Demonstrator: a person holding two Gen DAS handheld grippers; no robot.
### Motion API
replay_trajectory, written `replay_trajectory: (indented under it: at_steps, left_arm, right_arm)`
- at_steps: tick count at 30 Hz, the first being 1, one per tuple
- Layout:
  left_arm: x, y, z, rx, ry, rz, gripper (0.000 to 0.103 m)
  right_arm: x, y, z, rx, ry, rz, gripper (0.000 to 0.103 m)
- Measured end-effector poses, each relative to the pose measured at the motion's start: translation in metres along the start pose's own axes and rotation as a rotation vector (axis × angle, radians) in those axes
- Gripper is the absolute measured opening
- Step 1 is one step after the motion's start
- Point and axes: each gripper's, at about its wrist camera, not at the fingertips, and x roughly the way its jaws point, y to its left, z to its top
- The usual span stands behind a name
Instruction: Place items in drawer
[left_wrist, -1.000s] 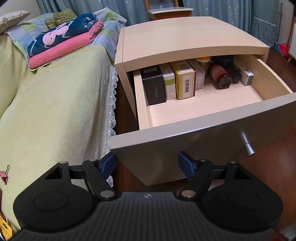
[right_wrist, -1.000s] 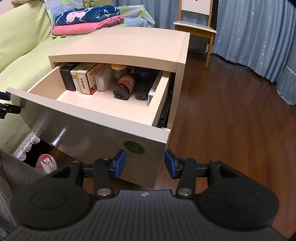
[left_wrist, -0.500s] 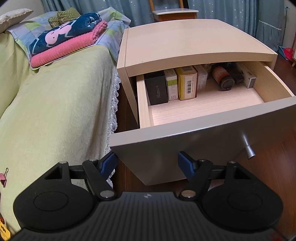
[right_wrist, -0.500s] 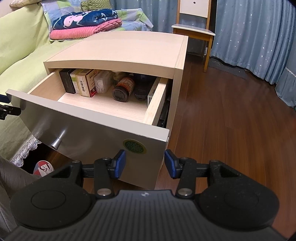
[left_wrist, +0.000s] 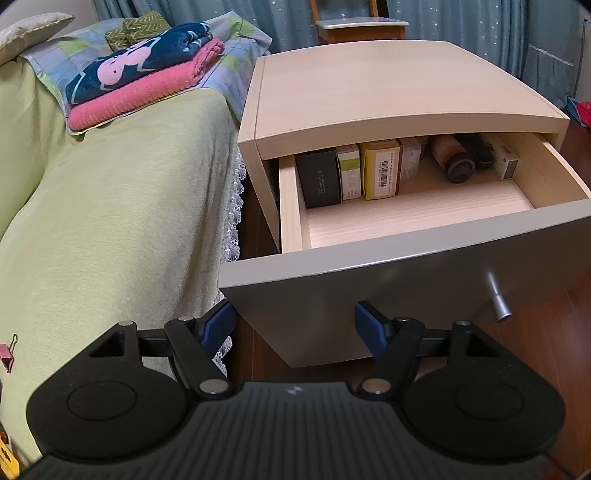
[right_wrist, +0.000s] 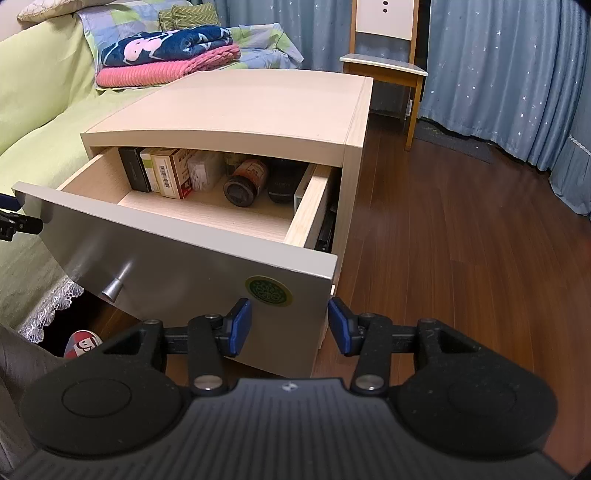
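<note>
The nightstand drawer (left_wrist: 424, 218) stood pulled out, with boxes (left_wrist: 380, 170) and a dark-lidded jar (left_wrist: 452, 157) lined along its back. Both the left tongs (left_wrist: 295, 326) and right tongs (right_wrist: 290, 325) were spread open and empty, before the drawer's grey front panel (right_wrist: 177, 266).
</note>
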Motion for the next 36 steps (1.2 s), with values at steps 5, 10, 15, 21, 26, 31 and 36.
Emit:
replay_trajectory:
  at_steps: [5, 10, 15, 21, 26, 31, 36]
  left_arm:
    - [0.002, -0.001, 0.002, -0.015, -0.005, 0.010, 0.072]
    - [0.005, -0.002, 0.007, -0.028, -0.007, 0.016, 0.071]
    - [0.009, -0.001, 0.011, -0.037, -0.010, 0.019, 0.070]
    - [0.015, 0.000, 0.014, -0.047, -0.004, 0.017, 0.067]
    - [0.018, -0.003, 0.012, -0.045, -0.001, 0.009, 0.065]
    - [0.021, -0.003, 0.013, -0.052, -0.004, 0.002, 0.065]
    - [0.023, -0.001, 0.012, -0.050, -0.015, -0.002, 0.065]
  right_arm:
    - [0.003, -0.001, 0.002, 0.004, -0.007, -0.002, 0.042]
    - [0.007, -0.002, 0.005, 0.005, -0.012, -0.004, 0.042]
    - [0.011, -0.003, 0.008, 0.006, -0.016, -0.005, 0.042]
    - [0.015, -0.004, 0.012, 0.005, -0.016, -0.006, 0.042]
    - [0.018, -0.004, 0.014, 0.006, -0.016, -0.008, 0.042]
    - [0.020, -0.004, 0.015, 0.008, -0.017, -0.011, 0.042]
    - [0.023, -0.005, 0.018, 0.008, -0.018, -0.013, 0.042]
